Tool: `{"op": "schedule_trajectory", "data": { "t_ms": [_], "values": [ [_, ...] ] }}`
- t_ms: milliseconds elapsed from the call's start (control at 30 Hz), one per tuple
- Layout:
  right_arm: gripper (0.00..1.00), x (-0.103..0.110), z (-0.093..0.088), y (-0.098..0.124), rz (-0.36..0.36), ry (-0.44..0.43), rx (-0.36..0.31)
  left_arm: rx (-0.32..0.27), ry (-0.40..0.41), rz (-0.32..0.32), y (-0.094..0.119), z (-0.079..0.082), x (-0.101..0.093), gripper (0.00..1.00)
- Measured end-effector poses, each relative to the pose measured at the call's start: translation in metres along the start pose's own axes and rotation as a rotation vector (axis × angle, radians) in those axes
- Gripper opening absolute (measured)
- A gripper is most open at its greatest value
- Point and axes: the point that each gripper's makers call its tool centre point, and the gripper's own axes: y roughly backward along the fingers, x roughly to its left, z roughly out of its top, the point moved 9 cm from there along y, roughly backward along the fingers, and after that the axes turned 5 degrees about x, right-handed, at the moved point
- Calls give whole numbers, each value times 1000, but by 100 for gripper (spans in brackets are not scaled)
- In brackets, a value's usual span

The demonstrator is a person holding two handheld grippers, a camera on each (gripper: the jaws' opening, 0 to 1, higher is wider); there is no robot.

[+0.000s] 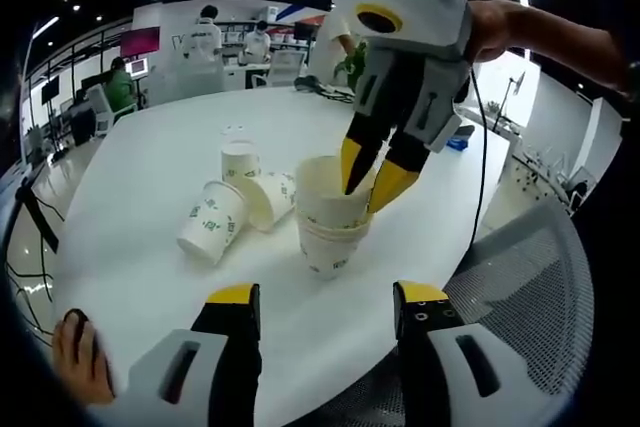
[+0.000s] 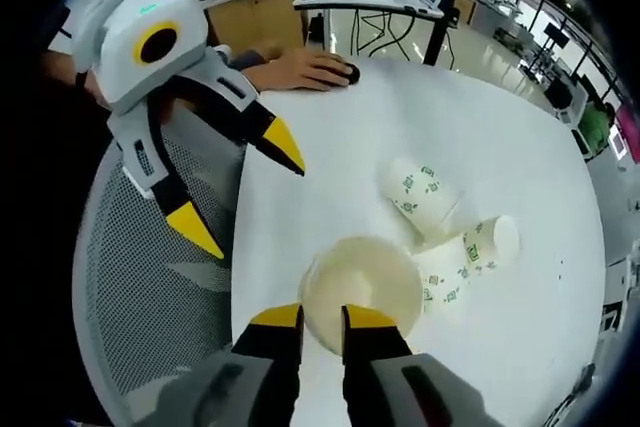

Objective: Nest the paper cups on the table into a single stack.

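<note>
Low in the right gripper view, the right tongs pinch the near rim of the stack of nested cups, jaws nearly closed with the cup wall between them. In the left gripper view the left tongs stand wide apart with nothing between them, at the bottom of the frame. The stack stands upright at centre on the white worktop. Left of it lie two tipped cups, with a third cup upright behind them. A mesh chair fills the lower right.
</note>
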Motion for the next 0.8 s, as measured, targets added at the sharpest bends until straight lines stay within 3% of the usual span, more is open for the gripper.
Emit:
{"op": "schedule_trajectory", "data": {
  "t_ms": [300, 500, 733, 800],
  "values": [
    [20, -2, -4, 7, -21, -50, -50, 5, -12, -12, 1, 1, -2, 52],
    [35, 5, -5, 17, -49, -153, -159, 3, -16, -19, -2, 1, -1, 52],
    [48, 7, -23, 30, -122, -304, -284, -5, -21, -13, -1, 7, 6, 53],
    [53, 8, -30, 33, -159, -353, -316, -5, -26, -8, -2, 9, 16, 53]
  ]
}}
